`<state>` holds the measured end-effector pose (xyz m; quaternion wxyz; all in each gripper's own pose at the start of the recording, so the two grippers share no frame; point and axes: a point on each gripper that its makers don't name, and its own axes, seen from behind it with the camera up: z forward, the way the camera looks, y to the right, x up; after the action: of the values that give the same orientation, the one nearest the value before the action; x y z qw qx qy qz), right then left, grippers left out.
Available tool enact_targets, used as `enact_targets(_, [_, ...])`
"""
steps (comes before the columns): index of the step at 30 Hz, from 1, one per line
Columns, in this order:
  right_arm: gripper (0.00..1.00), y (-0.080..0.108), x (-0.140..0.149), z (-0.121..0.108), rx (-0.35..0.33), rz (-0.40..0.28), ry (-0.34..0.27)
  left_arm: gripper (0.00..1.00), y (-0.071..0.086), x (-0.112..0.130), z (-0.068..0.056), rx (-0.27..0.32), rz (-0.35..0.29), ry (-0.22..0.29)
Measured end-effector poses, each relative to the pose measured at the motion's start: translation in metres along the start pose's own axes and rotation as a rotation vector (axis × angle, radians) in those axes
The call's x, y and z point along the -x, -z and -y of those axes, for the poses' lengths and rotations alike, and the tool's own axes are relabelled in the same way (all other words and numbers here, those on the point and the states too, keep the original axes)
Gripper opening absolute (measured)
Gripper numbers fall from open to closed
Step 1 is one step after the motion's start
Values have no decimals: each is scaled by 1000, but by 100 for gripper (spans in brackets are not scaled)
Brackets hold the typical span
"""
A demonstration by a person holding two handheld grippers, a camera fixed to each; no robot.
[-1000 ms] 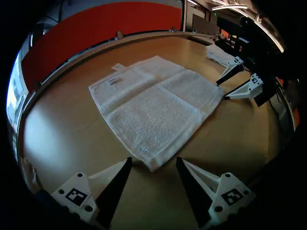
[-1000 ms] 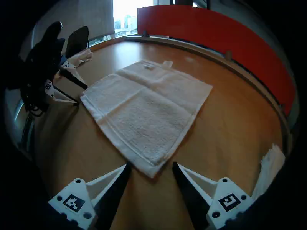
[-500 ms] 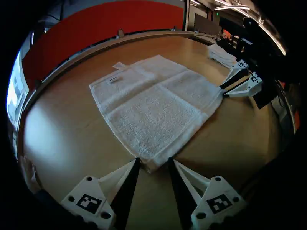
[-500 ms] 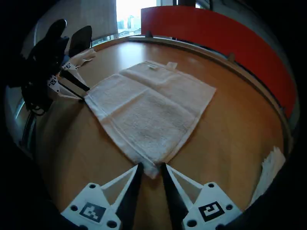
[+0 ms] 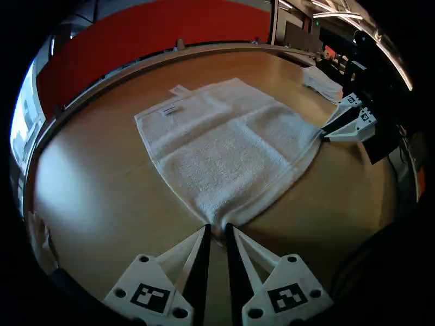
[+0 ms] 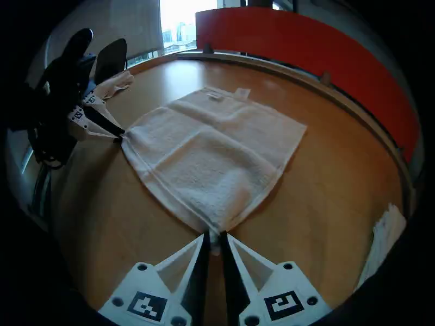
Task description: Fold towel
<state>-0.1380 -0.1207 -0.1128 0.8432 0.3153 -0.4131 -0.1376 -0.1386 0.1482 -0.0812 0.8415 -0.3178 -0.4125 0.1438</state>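
A white towel [image 5: 228, 146] lies spread flat on the round wooden table [image 5: 98, 179], with a small tag at its far edge. In the left gripper view, my left gripper [image 5: 216, 237] is shut on the towel's near corner, which bunches between the fingers. In the right gripper view, the towel [image 6: 212, 152] reaches down to my right gripper [image 6: 215, 243], shut on another corner. Each view also catches the other gripper pinching its corner: the right gripper [image 5: 325, 133] at the towel's right edge, the left gripper [image 6: 118, 134] at its left edge.
An orange-red panel [image 5: 147, 32] runs behind the table's far rim. A second folded white cloth [image 5: 322, 82] lies at the far right of the table. Another white cloth [image 6: 387, 231] sits at the table edge in the right gripper view. Dark chairs [image 6: 92, 54] stand beyond.
Both grippers went from wide open to shut, closing on the towel's corners. The corners have drawn up slightly and the towel edges curve inward.
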Motion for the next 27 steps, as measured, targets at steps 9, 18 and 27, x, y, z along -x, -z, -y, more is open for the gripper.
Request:
enact_targets(9, [14, 8, -13, 2, -3, -29, -13, 17, 8, -2, -2, 10, -5, 44])
enact_targets(18, [14, 13, -19, 3, -3, -37, -1, 13, 10, 4, -5, 24, 26, 44])
enact_targets(27, [13, 13, -18, 5, 1, -38, 6, 11, 8, 5, -7, 12, 49, 44])
